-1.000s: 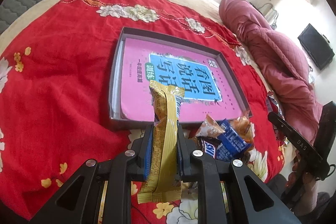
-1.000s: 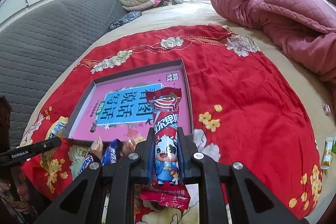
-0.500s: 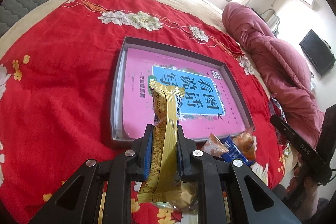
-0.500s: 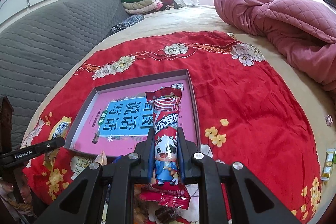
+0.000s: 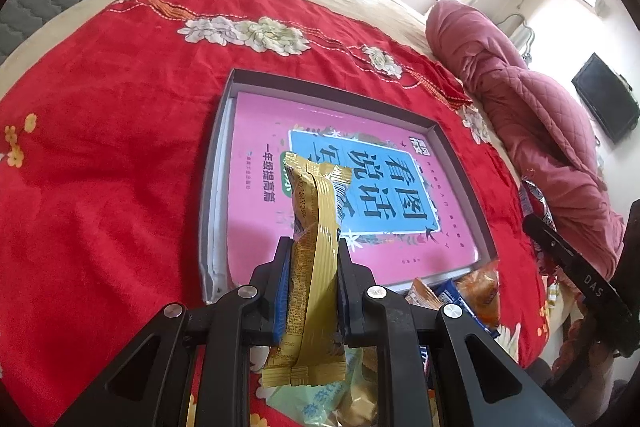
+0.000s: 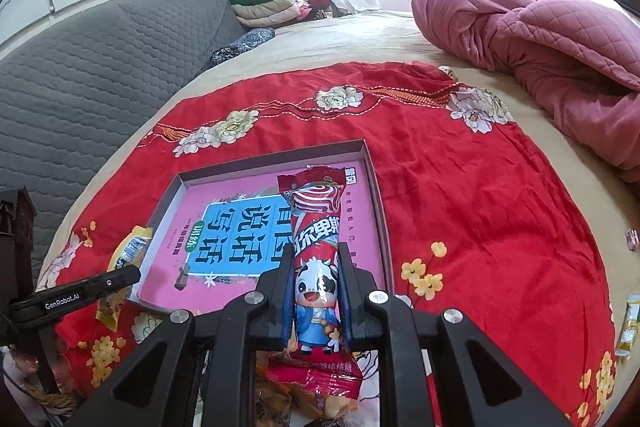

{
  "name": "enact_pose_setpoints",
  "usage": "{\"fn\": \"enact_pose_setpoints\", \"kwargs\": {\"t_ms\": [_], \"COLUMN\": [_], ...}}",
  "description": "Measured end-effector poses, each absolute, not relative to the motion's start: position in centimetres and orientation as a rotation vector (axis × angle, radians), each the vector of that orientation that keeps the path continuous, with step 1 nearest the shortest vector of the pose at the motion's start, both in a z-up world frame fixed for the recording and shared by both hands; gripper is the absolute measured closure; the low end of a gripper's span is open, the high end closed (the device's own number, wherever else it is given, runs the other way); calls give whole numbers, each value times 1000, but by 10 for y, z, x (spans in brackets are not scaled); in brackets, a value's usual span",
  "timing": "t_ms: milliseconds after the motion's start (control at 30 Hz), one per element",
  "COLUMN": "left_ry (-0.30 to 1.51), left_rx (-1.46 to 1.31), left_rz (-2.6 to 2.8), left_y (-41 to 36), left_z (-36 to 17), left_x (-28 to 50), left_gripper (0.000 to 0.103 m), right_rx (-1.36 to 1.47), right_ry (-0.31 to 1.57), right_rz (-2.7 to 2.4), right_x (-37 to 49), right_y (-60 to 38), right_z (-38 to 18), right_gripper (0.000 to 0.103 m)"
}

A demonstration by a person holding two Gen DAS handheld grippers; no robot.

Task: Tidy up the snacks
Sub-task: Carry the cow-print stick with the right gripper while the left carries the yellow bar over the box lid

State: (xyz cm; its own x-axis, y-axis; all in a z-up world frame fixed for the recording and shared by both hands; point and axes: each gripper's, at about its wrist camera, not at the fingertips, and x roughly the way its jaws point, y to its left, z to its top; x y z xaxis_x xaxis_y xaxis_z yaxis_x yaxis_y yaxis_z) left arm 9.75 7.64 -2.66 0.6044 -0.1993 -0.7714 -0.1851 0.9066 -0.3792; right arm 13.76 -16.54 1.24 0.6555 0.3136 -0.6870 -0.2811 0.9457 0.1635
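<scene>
Gripping long gold foil snack bar (image 5: 316,227) tight in your left gripper (image 5: 310,247); right gripper (image 6: 316,263) clamped on red cow-print snack stick (image 6: 316,251); both above shallow grey box (image 5: 212,187); pink book (image 5: 256,195) inside.

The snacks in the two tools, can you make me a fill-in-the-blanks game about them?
1. The left tool is shut on a ____ coloured snack wrapper.
2. The right tool grips a red snack packet with a cartoon ____ on it.
3. The grey tray holds a ____ book.
4. The tray lies on a ____ floral cloth.

Missing words: gold; cow; pink; red
</scene>
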Motion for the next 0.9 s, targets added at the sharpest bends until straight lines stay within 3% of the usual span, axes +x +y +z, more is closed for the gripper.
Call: {"fn": "enact_pose_setpoints", "kwargs": {"t_ms": [900], "left_ry": [963], "left_rx": [-459], "left_rz": [-62], "left_y": [82], "left_z": [-48], "left_x": [128], "left_gripper": [83], "right_rx": [108], "right_ry": [896], "right_rz": [315], "right_x": [192], "right_y": [-156], "right_z": [-27], "right_gripper": [85]}}
